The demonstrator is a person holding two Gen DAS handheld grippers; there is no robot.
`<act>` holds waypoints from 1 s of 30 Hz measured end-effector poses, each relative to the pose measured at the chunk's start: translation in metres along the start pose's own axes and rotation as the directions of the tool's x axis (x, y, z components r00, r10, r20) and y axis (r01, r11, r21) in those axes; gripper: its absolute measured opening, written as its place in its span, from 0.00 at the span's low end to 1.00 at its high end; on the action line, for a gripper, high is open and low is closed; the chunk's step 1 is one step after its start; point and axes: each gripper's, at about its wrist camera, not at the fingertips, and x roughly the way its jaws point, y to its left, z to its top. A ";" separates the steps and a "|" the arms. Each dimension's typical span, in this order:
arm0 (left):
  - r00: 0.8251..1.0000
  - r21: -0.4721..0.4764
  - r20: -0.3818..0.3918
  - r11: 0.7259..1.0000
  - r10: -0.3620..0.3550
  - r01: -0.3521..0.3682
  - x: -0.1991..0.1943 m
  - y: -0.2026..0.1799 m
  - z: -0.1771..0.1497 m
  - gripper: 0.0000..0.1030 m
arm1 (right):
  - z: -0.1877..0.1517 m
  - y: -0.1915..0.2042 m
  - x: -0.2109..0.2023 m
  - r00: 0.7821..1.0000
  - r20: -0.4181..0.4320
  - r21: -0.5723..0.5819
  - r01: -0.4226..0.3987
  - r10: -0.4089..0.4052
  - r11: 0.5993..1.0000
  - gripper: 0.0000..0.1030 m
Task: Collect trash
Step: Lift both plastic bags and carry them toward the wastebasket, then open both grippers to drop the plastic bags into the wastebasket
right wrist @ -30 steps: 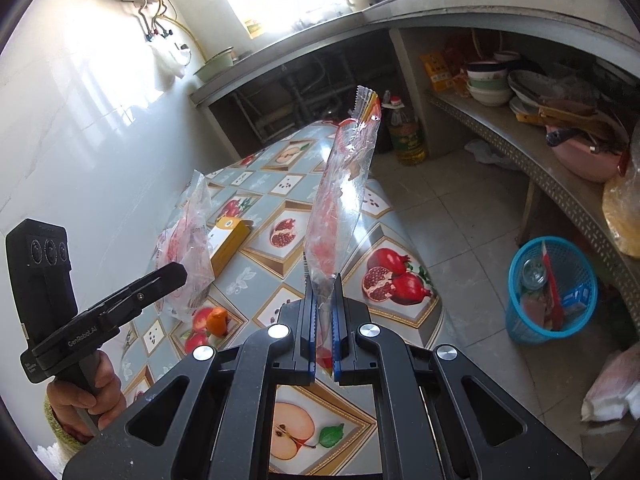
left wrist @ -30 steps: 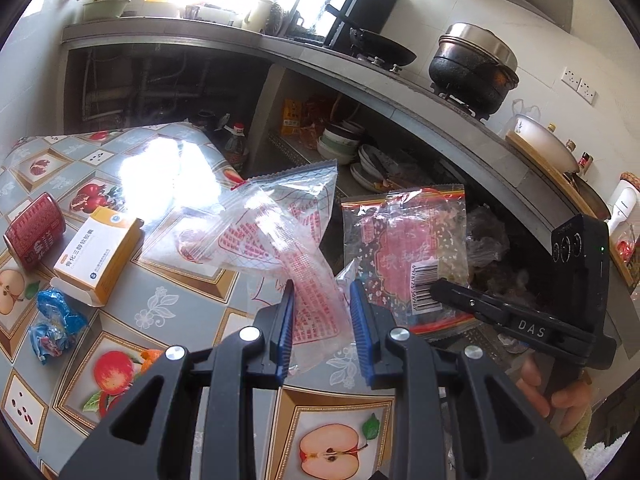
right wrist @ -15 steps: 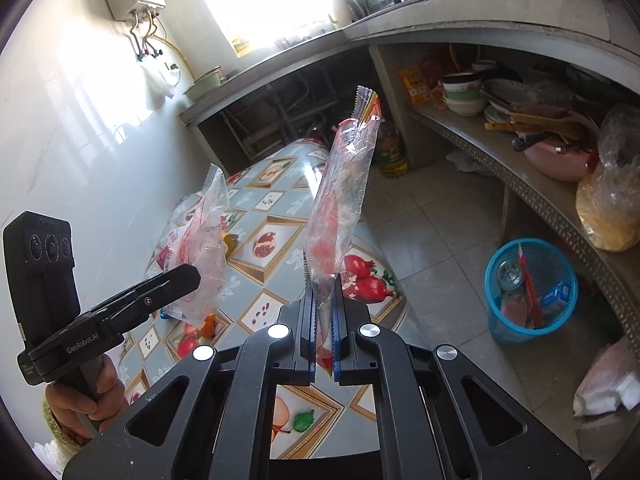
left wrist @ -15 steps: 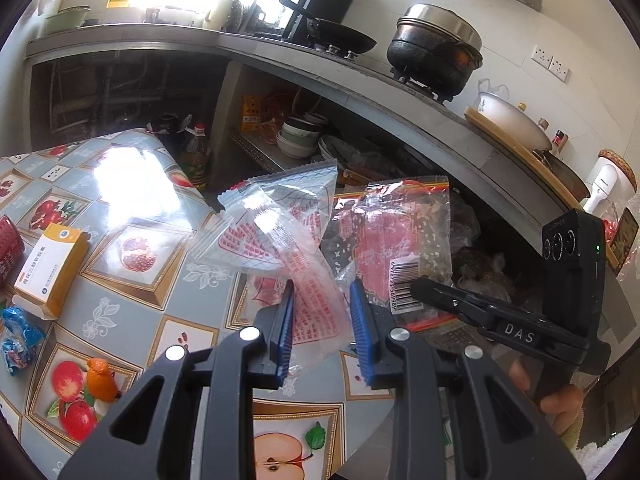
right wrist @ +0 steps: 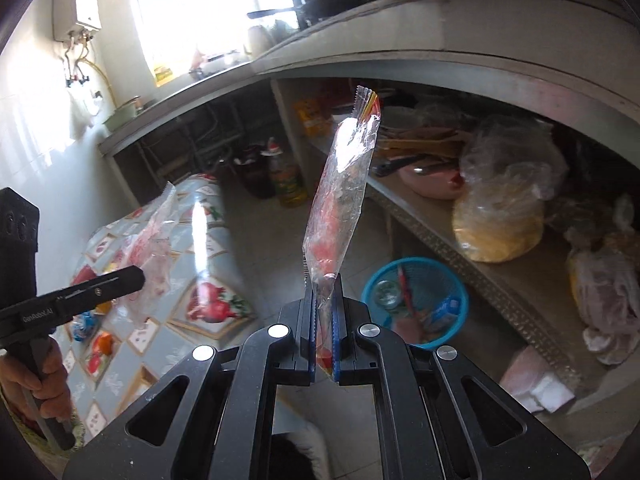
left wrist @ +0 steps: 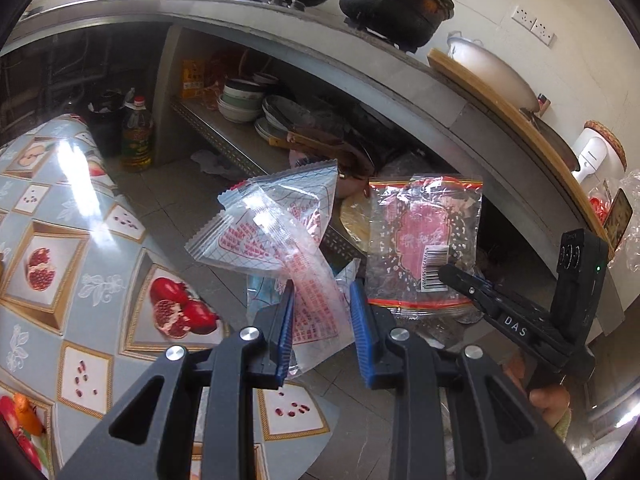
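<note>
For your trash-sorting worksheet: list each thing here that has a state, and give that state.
Left gripper: fingers part-closed around crumpled clear wrapper.
Right gripper: shut on red-printed wrapper, upright.
Blue basket: on floor, holds trash.
Oil bottle: upright, capped.

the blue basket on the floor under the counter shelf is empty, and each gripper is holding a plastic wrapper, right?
Not quite: the blue basket is not empty. The right wrist view shows trash already in it, a clear round item and some wrappers. The rest holds: the right gripper is shut on a clear wrapper, and the left gripper holds a printed wrapper.
</note>
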 end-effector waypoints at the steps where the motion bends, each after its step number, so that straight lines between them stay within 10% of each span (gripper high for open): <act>1: 1.000 -0.001 -0.027 1.000 -0.014 0.013 0.014 -0.003 0.003 0.25 | -0.003 -0.007 0.003 1.000 -0.004 0.006 0.029 -0.029 1.000 0.04; 12: 0.935 -0.130 -0.343 0.991 -0.087 0.045 0.192 -0.006 0.014 0.25 | -0.040 -0.080 0.085 0.975 -0.169 0.060 0.159 -0.147 0.985 0.05; 21: 0.902 -0.210 -0.429 0.976 -0.040 -0.057 0.294 0.014 0.029 0.26 | -0.042 -0.097 0.186 0.946 -0.219 -0.076 0.226 -0.238 0.971 0.05; 30: 0.893 -0.267 -0.450 0.957 -0.016 -0.117 0.333 0.036 0.030 0.26 | -0.066 -0.112 0.256 0.911 -0.284 -0.120 0.275 -0.299 0.954 0.37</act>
